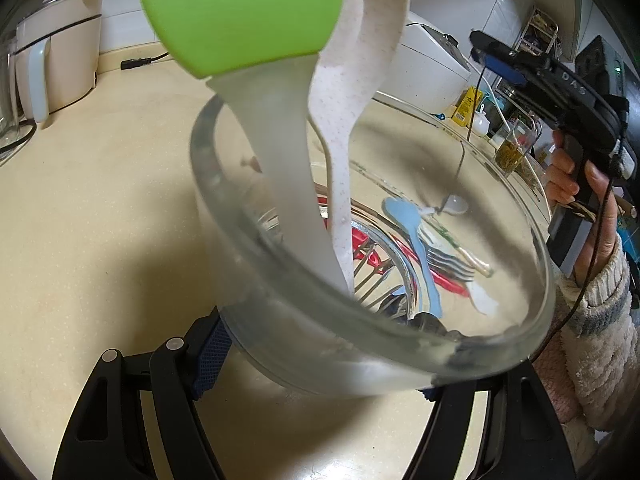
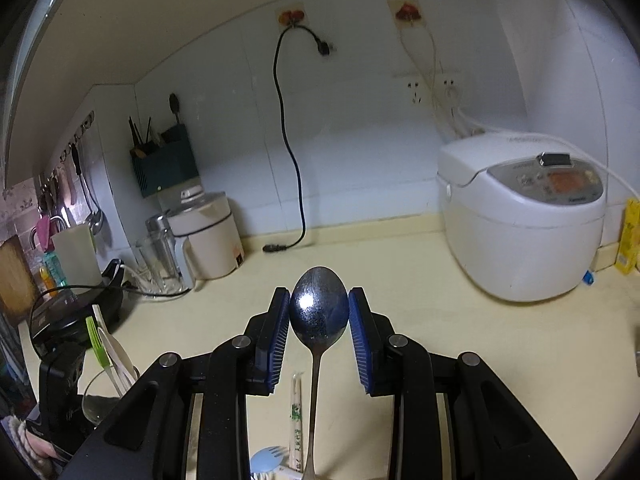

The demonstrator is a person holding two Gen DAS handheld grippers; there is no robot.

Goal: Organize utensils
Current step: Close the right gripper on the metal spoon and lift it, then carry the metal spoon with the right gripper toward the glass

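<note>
1. On the counter (image 2: 400,264) w/ the rice cooker (image 2: 520,216) at the back right: right tool (image 2: 319,316) clenched on a metal spoon (image 2: 319,312), bowl pinched betw. the blue pads (image 2: 280,332), handle hanging down.
2. Left of the cooker: left tool (image 1: 320,364) grasps a glass jar (image 1: 400,344) by its sides.
3. In the jar: green spatula (image 1: 244,12) & speckled white spoon (image 1: 352,100).
4. Seen thru the jar glass: blue spork (image 1: 404,216), forks (image 1: 448,260) on the counter.

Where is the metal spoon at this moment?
In the right wrist view, the metal spoon sits centre, its bowl clamped between the right gripper's blue fingers, above the counter.
</note>
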